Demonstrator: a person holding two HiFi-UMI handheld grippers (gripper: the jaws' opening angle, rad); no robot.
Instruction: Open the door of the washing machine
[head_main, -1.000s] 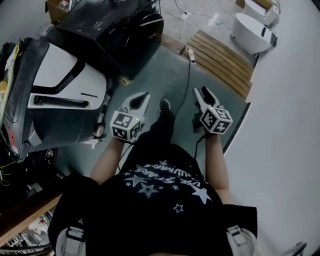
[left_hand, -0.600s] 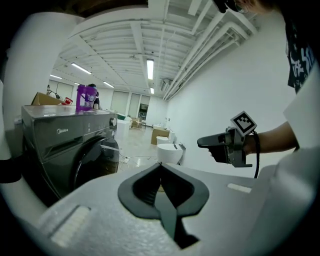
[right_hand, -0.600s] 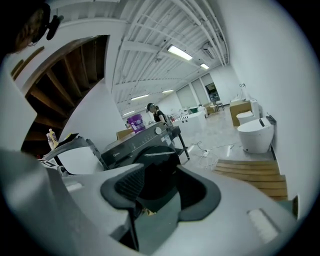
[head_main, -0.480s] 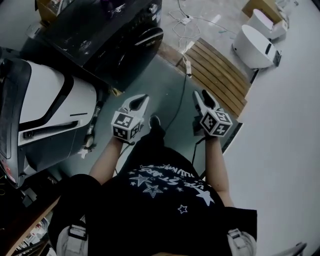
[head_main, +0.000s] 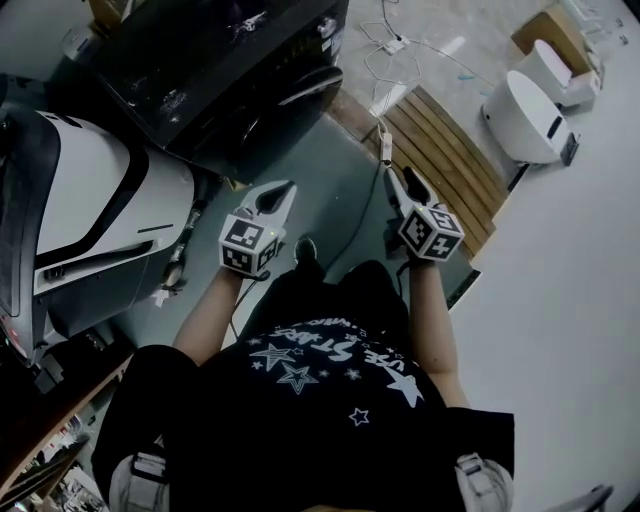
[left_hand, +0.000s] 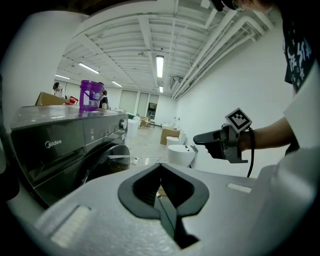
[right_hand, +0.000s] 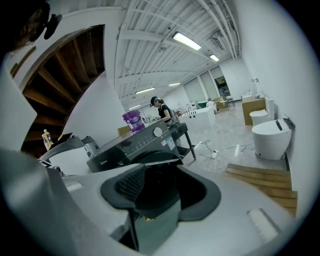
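The dark washing machine (head_main: 215, 60) stands ahead of me to my left, its round door (head_main: 285, 100) facing my tongs, and neither touches it. My left gripper (head_main: 283, 188) has its jaws pressed together on nothing. My right gripper (head_main: 392, 178) is slightly parted and empty, above the floor (head_main: 340, 190).
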